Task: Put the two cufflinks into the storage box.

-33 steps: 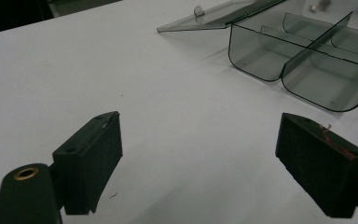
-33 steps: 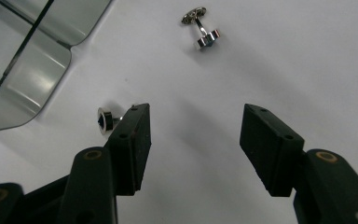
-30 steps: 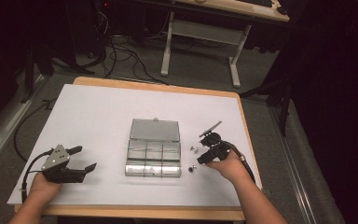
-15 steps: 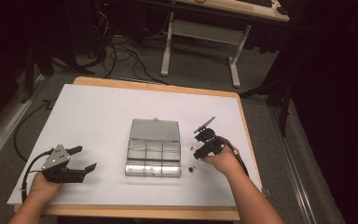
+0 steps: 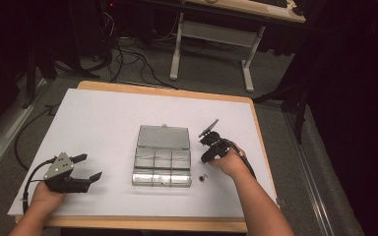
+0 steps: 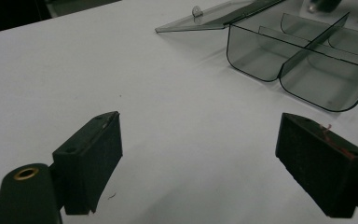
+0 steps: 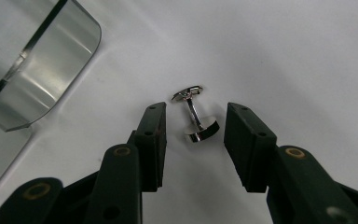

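A small silver cufflink [image 7: 193,114] lies on the white table between the two jaws of my right gripper [image 7: 196,116]. The jaws stand apart on either side of it and touch neither end. In the high view the right gripper [image 5: 207,153] is low on the table just right of the clear plastic compartment box [image 5: 162,164], whose lid [image 5: 163,136] lies open at the back. My left gripper [image 5: 86,168] rests at the table's front left with its jaws wide apart around nothing. Its own view shows the left gripper [image 6: 200,126] facing bare table, with the box [image 6: 307,65] ahead and to the right.
Another small metal piece [image 5: 203,178] lies on the white table cover [image 5: 103,123] in front of the right hand. The box's curved clear wall [image 7: 42,74] is close to the left of the right jaws. A desk frame [image 5: 211,34] stands beyond the table.
The right gripper has moved left toward the box and come down with its jaws on either side of the cufflink. The left gripper has stayed put.
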Tool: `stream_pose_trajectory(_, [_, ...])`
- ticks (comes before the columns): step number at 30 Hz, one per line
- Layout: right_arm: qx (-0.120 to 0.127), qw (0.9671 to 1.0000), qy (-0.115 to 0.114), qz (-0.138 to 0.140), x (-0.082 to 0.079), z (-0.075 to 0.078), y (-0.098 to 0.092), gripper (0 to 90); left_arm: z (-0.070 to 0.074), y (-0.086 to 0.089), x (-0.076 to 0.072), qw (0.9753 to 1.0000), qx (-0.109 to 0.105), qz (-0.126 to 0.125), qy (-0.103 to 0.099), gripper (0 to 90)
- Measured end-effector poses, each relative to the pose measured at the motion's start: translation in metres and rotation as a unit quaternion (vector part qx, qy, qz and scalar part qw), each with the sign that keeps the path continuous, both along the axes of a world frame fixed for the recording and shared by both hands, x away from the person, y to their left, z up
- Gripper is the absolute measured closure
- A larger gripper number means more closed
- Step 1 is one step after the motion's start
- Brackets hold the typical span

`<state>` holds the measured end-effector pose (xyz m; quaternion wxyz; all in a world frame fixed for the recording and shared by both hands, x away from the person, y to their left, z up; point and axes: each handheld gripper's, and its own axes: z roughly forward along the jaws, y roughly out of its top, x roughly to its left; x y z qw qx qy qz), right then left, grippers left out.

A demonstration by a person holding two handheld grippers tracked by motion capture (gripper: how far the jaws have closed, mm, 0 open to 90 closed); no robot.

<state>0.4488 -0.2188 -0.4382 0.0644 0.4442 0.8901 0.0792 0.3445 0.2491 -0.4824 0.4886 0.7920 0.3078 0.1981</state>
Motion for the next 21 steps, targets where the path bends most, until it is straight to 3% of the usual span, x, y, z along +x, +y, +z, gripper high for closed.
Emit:
stream_pose_trajectory(11, [0.004, 0.9999, 0.008, 0.005, 0.0037, -0.0031, 0.0025, 65.7, 0.0001, 0.0000, -0.0001, 1.0000, 0.002, 0.000, -0.001, 14.9])
stream_pose_trajectory(14, [0.006, 0.9999, 0.012, 0.004, 0.0040, -0.0027, 0.0018, 73.2, 0.0000, -0.0001, -0.0002, 1.0000, 0.002, 0.000, -0.001, 14.9])
stream_pose_trajectory(21, [0.001, 0.9999, 0.014, -0.001, 0.0034, 0.0005, 0.0022, 73.8, 0.0000, -0.0003, -0.0002, 1.0000, 0.002, 0.001, -0.001, 14.9])
